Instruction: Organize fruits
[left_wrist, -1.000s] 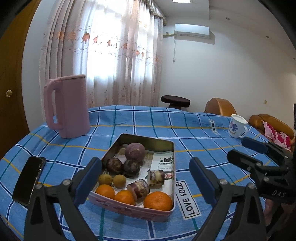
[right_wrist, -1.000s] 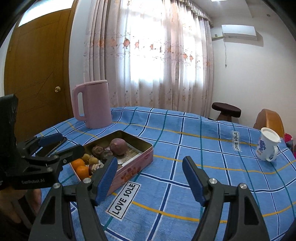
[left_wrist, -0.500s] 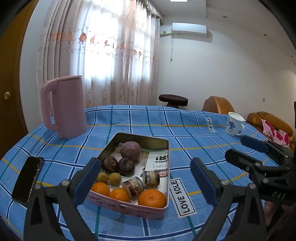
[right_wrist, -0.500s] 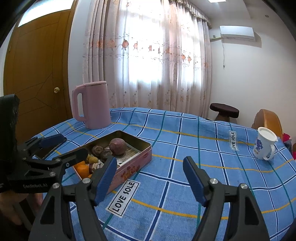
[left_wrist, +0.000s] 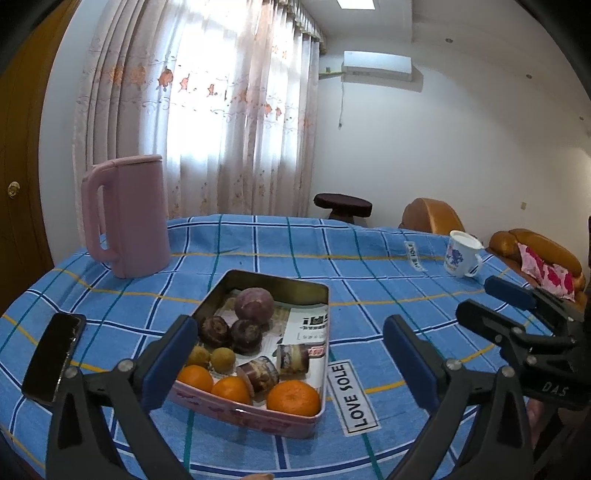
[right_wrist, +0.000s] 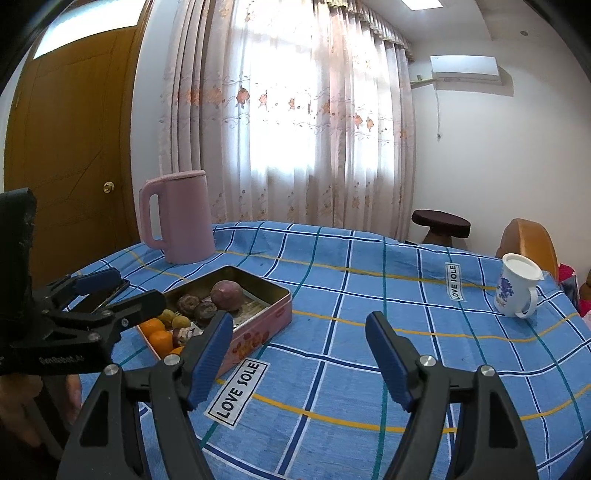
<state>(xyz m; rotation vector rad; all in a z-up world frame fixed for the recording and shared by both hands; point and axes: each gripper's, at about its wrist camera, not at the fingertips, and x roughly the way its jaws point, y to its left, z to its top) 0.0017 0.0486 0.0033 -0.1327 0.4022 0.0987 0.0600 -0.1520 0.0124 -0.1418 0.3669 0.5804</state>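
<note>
Fruit tin on the checked cloth, both tongs wide and empty

Tin (left_wrist: 314, 295) sits mid-table on the blue checked tablecloth (left_wrist: 369, 280), pink outside, metal inside, lined with printed paper (left_wrist: 310, 325). Inside, going left to right along the near edge, lie three oranges: a small orange (left_wrist: 195, 377), a middle orange (left_wrist: 229, 388) and a large orange (left_wrist: 293, 398) in the near right corner. Just behind the left pair are two yellow-green fruits (left_wrist: 221, 360), touching each other. Farther back sit two dark brown fruits (left_wrist: 231, 330), side by side, and behind them a big purple fruit (left_wrist: 255, 303), the farthest item in the tin. Two wrapped snacks (left_wrist: 275, 363) lie right of centre, between the oranges and the paper.

Left of the tin, a black phone (left_wrist: 53, 360) lies flat near the table edge. A pink jug (left_wrist: 127, 216) stands upright at the far left, well apart from the tin. A "LOVE SOLE" label (left_wrist: 352, 395) on the cloth runs just beside the tin's right wall. At the far right a white mug (left_wrist: 461, 253) with blue print stands upright.

The left gripper (left_wrist: 288, 365) hovers at the tin's near side with its jaws spread wide, holding nothing; its left finger (left_wrist: 170, 358) hides part of the tin's left wall. The right gripper (right_wrist: 299, 354) is to the right of the tin over bare cloth, jaws equally wide and empty.
</note>
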